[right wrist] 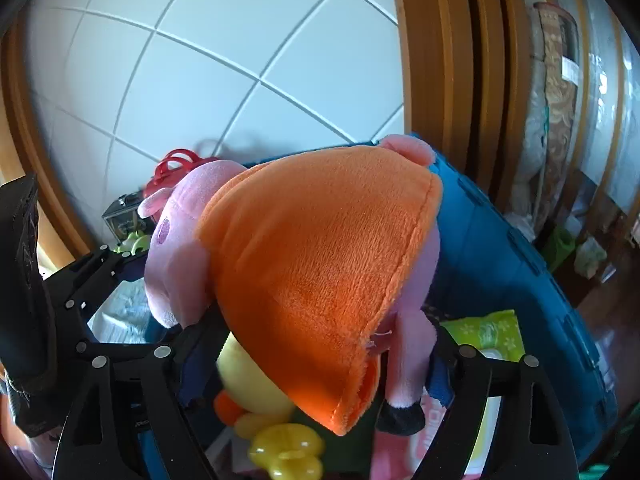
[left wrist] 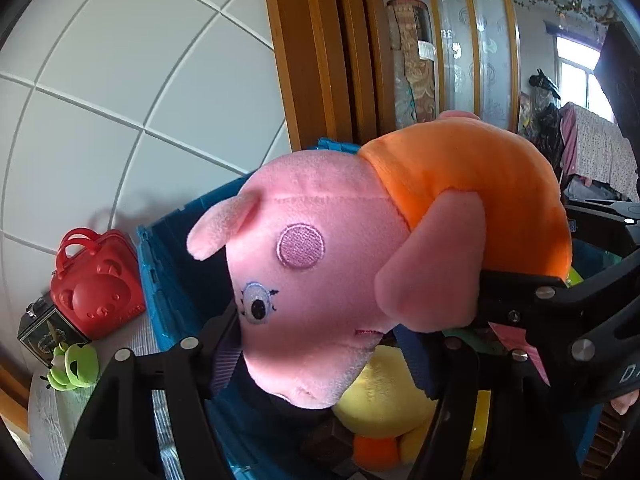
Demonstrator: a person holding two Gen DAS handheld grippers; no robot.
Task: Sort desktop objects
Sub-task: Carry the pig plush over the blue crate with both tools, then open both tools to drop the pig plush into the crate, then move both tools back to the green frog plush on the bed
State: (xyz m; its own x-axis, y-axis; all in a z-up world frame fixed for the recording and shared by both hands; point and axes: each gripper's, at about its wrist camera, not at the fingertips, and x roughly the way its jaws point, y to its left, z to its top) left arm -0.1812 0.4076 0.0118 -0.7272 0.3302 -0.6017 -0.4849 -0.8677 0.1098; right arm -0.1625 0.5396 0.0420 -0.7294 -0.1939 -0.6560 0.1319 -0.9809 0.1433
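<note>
A pink plush pig in an orange dress (left wrist: 320, 248) hangs over the blue crate (left wrist: 168, 264). My left gripper (left wrist: 320, 356) is shut on the pig's head. My right gripper (right wrist: 316, 356) is shut on the pig's body and dress (right wrist: 312, 264); it also reaches in from the right in the left wrist view (left wrist: 520, 300). The blue crate shows in the right wrist view too (right wrist: 500, 264). Inside it lie a yellow plush duck (left wrist: 380, 400) and a green packet (right wrist: 492, 332).
A red bear-shaped handbag (left wrist: 96, 284), a dark small box (left wrist: 44, 332) and a green frog toy (left wrist: 74, 368) stand left of the crate on the tabletop. A white tiled wall (left wrist: 120, 80) and a wooden door frame (left wrist: 312, 52) are behind.
</note>
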